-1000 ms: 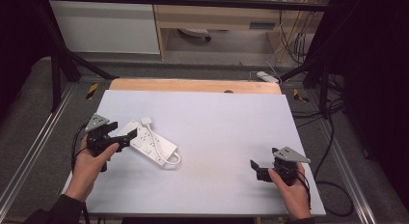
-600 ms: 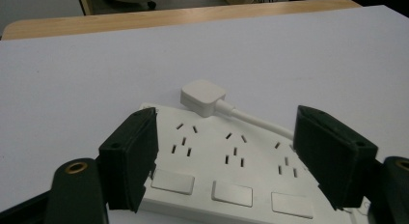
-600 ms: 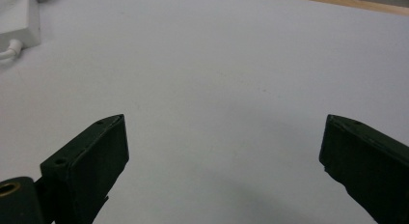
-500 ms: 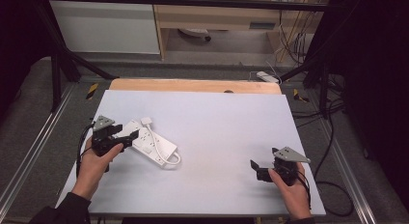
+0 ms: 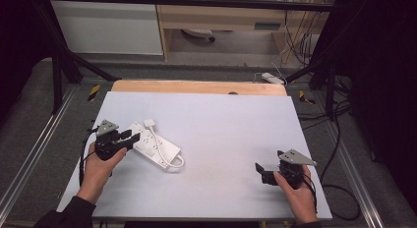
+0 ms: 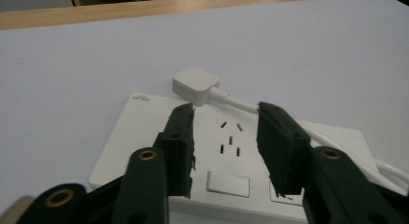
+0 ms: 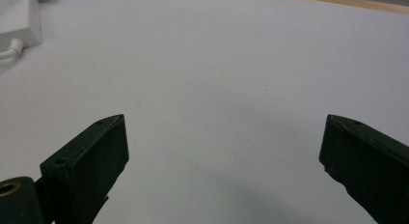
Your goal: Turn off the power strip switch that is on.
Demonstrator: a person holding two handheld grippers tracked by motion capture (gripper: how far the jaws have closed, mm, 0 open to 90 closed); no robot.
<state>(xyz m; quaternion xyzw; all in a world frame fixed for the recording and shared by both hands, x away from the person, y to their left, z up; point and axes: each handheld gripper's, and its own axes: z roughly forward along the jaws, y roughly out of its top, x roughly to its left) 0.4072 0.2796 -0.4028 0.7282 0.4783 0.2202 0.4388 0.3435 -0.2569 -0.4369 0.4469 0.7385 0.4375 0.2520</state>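
Closing in since a second ago, the left gripper (image 6: pixel 225 151) has narrowed its jaws above the white power strip (image 5: pixel 153 145), which lies flat on the table's (image 5: pixel 221 120) left side; they straddle its face, gripping nothing yet. Well apart, the right gripper (image 5: pixel 260 171) waits with jaws wide.

Power strip (image 5: pixel 153 145) and plug (image 5: pixel 149 123) block left; table (image 5: pixel 236 120) elsewhere open.

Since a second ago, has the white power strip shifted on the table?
No. In the high view the power strip lies at the same angle and in the same spot relative to the table's wooden edge.
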